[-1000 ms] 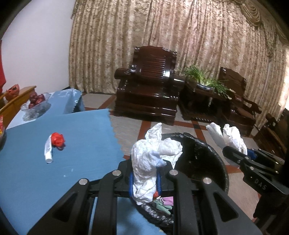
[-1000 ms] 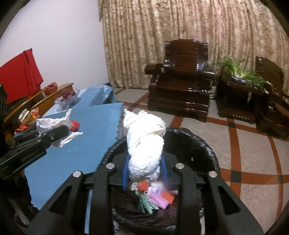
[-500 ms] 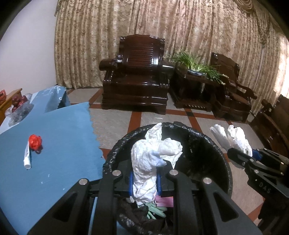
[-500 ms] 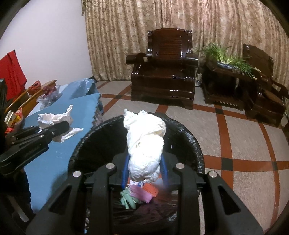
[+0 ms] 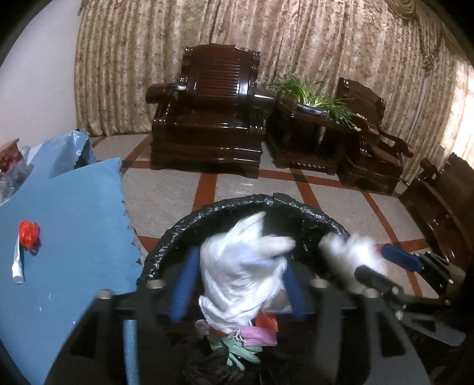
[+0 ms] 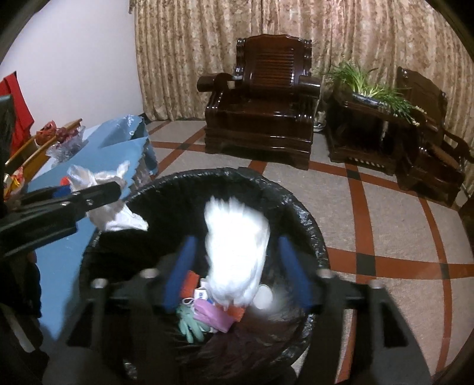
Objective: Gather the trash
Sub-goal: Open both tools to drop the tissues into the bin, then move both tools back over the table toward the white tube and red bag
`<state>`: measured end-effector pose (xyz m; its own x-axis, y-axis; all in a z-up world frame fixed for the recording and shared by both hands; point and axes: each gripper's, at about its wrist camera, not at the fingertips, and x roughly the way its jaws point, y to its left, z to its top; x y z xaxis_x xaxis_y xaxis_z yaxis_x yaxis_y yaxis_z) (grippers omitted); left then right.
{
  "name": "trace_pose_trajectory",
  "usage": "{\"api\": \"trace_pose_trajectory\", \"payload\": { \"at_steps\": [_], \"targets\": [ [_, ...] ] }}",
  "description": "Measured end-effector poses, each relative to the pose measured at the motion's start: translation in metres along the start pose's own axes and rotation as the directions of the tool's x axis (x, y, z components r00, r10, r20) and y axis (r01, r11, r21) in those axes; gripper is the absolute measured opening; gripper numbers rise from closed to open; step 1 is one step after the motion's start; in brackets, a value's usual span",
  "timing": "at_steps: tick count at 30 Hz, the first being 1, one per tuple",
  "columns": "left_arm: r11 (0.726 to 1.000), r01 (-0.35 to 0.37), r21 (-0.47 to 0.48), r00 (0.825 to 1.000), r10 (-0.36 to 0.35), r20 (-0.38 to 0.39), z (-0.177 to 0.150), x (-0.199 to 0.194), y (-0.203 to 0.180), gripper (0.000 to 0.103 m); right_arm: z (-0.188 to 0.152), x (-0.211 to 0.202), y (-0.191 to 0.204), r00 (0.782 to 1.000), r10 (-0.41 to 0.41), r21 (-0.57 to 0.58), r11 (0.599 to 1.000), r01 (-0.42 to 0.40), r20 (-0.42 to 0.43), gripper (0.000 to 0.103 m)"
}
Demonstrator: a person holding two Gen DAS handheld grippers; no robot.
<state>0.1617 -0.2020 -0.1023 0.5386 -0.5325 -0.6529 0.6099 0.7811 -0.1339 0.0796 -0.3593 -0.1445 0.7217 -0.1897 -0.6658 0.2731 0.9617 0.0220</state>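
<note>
Left wrist view: the left gripper (image 5: 237, 284), its jaws just spread, brackets a white plastic wad (image 5: 243, 272), long axis upright, over the black-lined bin (image 5: 237, 207).

Right wrist view: the right gripper (image 6: 237, 266), jaws likewise just parted, flanks a blurred white wad (image 6: 237, 251), long axis vertical, inside the bin (image 6: 266, 189).

Both views are taken from the grippers themselves, aimed forward and steeply down along blue-padded fingers into a black-lined trash bin (image 5: 299, 207) (image 6: 296, 207), which is seen from close above. The left wrist view is set nearer the blue-covered table (image 5: 65, 213), which fills its left side. The right wrist view is placed further right, so more tiled floor (image 6: 385, 213) is shown. The bin, the table, a dark wooden armchair (image 5: 207, 109) (image 6: 263, 103), a potted plant (image 5: 311, 91) (image 6: 373, 86) and the patterned curtain (image 5: 296, 38) (image 6: 237, 26) are shared. Each gripper is caught at the edge of the other's view.
</note>
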Motion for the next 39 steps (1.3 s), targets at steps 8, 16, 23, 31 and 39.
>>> {"api": "trace_pose_trajectory", "payload": {
  "at_steps": [8, 16, 23, 31, 39],
  "targets": [
    [0.998, 0.004, -0.056, 0.999, -0.002, 0.042, -0.001, -0.016, 0.027, 0.085, -0.005, -0.008, -0.005, 1.000, -0.018, 0.016, 1.000, 0.018, 0.014, 0.096],
    [0.989, -0.020, -0.150, 0.994, 0.035, 0.101, -0.002, -0.051, 0.068, 0.086, 0.003, -0.024, 0.002, 0.999, 0.013, 0.039, 0.999, -0.015, 0.049, 0.096],
    [0.970, -0.156, -0.188, 0.969, 0.187, 0.160, -0.014, -0.098, 0.108, 0.086, 0.018, -0.035, 0.020, 0.995, 0.056, 0.015, 0.998, -0.057, 0.084, 0.096],
    [0.905, -0.338, -0.258, 0.907, 0.387, 0.169, -0.048, -0.147, 0.174, 0.088, 0.036, -0.024, 0.085, 0.980, 0.178, -0.086, 0.981, -0.171, 0.084, 0.097],
    [0.831, -0.451, -0.327, 0.854, 0.508, 0.114, -0.074, -0.166, 0.241, 0.088, 0.063, 0.002, 0.168, 0.951, 0.300, -0.196, 0.940, -0.281, 0.078, 0.097]
  ]
}}
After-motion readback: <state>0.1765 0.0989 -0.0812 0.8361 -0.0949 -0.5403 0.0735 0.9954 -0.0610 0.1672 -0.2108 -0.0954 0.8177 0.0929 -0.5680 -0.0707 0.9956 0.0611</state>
